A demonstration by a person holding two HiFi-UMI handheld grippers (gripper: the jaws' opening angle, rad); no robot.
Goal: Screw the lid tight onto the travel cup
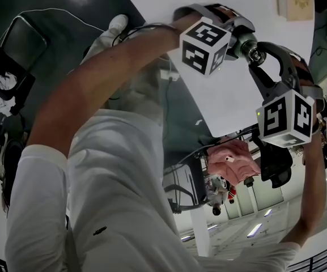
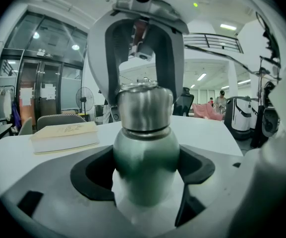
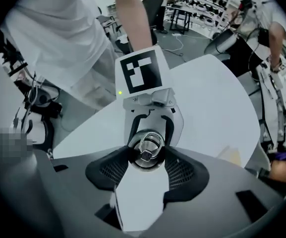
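The travel cup (image 2: 145, 157) has a green body and a steel lid (image 2: 143, 105) with a ring handle on top. My left gripper (image 2: 145, 180) is shut on the green body, with its black pads (image 2: 90, 175) against either side. My right gripper (image 3: 147, 158) reaches the cup from the lid end and is shut on the lid (image 3: 147, 150), its mesh pads (image 3: 182, 171) pressing the rim. In the head view the left gripper (image 1: 240, 38) and right gripper (image 1: 260, 64) meet at the cup's steel top (image 1: 256, 54) over the white table. The cup's base is hidden.
A cream book (image 2: 66, 135) lies on the white table (image 3: 207, 98) to the left of the cup. A fan (image 2: 84, 100) and a chair (image 2: 58, 119) stand behind the table. A person's arm and white shirt (image 1: 112, 169) fill the lower head view.
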